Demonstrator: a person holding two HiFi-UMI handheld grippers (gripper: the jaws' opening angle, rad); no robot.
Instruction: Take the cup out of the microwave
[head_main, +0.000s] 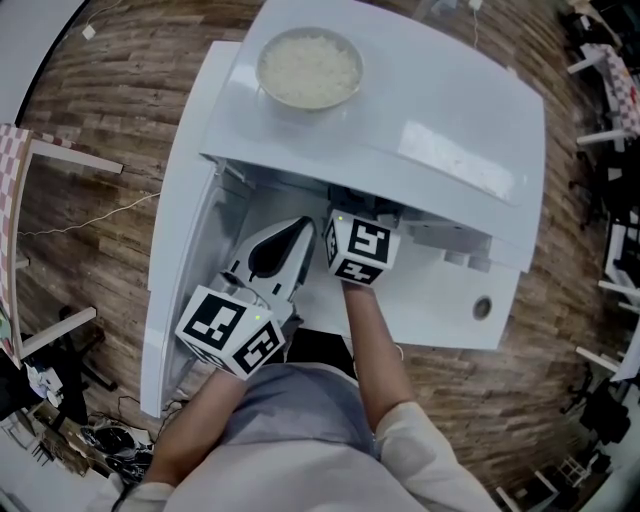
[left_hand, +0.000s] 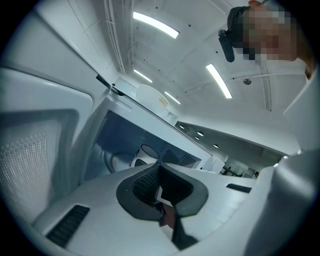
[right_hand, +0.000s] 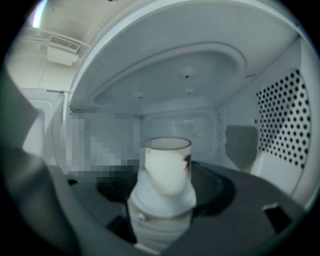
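White cup (right_hand: 167, 165) with dark rim, upright, deep inside the cavity of the microwave (head_main: 450, 110), not yet removed. Directly ahead of the right gripper (right_hand: 165, 196), centred in the gap of its jaws. Jaws spread wide, released, pads clear of the cup wall on both sides; no grasp. Below the cup, a blurred white shape, possibly a reflection or a part of the gripper; not resolvable. To the right of the cup, perforated side wall (right_hand: 290, 120); above it, domed cavity ceiling. In the head view, right gripper reaching into the cavity mouth, only its marker cube (head_main: 358, 248) and the forearm outside. Just outside the opening and beside it, left gripper (left_hand: 161, 190), aimed into the cavity; jaws closed together, gripping nothing. At the left, door (head_main: 185, 230) swung open. On top of the microwave, a bowl (head_main: 309, 68) of white rice, well apart from both grippers. Around the appliance, wooden floor (head_main: 100, 120).
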